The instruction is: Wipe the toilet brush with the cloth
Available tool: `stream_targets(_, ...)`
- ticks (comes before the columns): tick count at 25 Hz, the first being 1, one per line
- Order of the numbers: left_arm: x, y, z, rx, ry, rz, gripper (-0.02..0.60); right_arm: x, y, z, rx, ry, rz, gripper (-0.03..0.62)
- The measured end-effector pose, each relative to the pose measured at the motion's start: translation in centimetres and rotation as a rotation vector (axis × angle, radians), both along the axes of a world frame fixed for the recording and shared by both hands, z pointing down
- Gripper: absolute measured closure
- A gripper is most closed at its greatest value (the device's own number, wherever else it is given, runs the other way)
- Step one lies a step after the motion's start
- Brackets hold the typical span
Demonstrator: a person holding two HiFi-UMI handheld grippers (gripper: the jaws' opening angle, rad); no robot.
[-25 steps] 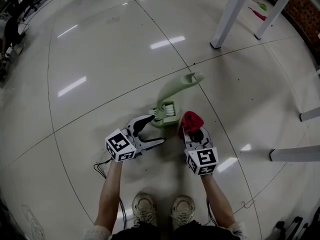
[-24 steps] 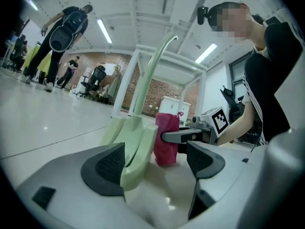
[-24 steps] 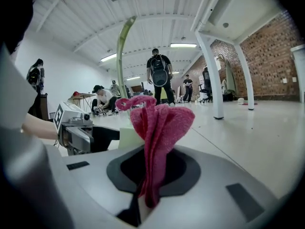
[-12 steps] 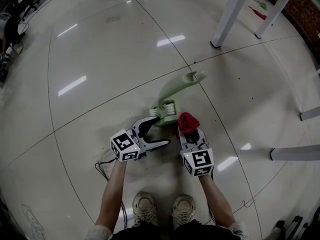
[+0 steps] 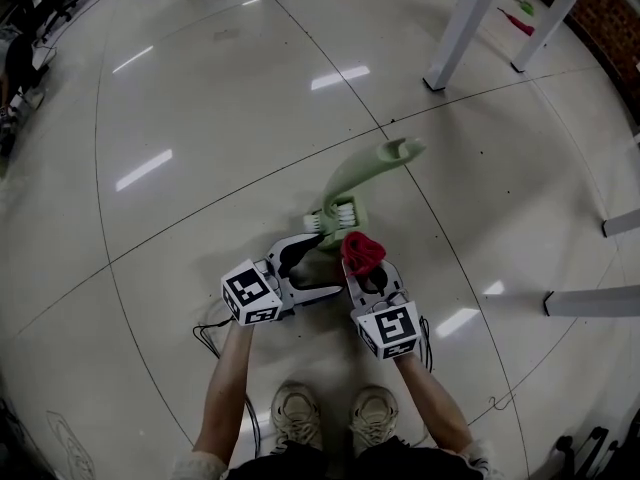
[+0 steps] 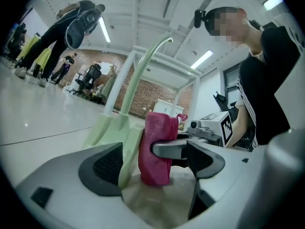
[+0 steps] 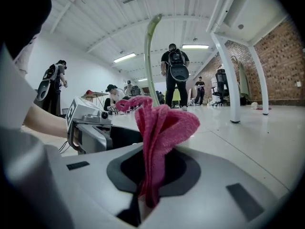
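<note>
- Right gripper (image 5: 368, 273) jaws are pinched on the cloth (image 5: 362, 250), which sits just beside the head of the brush (image 5: 352, 180).
- Left gripper (image 5: 318, 261) jaws are apart, straddling that head end on the floor (image 5: 200, 118). The handle points away, to the right.

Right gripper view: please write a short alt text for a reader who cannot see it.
The right claw is shut on a pink-red cloth, which stands up in folds. Behind it rises the pale green toilet brush handle, with people on the floor beyond.

Overhead cam, 2 floor-lvl; cloth (image 5: 362, 251) shared
</note>
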State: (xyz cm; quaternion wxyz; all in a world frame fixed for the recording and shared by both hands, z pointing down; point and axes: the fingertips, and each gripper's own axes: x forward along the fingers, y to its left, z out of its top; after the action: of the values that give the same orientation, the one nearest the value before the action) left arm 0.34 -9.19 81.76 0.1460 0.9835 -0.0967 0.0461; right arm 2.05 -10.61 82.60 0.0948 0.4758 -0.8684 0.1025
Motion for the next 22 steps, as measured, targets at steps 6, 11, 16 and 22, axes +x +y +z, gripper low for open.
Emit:
stream_targets(6,-2.9,-0.4,-1.2,0.019,0.028,-0.063,0.183,-1.9,0.1,-0.2,0.003,-0.004,-0.009,0.563)
stream_targets(11,-5.4,-0.6,-0.4,0.016,-0.013,-0.099,0.183,-4.0,-0.1,0.0,-0.012,0.016,-0.024,0.563)
stream_targets(16,-7.2,-0.5,-0.3,0.001,0.008,-0.139,0.183,-7.3,-0.3,0.2,-0.008,0.026,-0.082,0.563)
stream_targets(22,-9.4,-1.0,-0.5,0.006,0.002,-0.203,0.183,-8.2,-1.3,-1.2,0.035,0.025,-0.11,0.563)
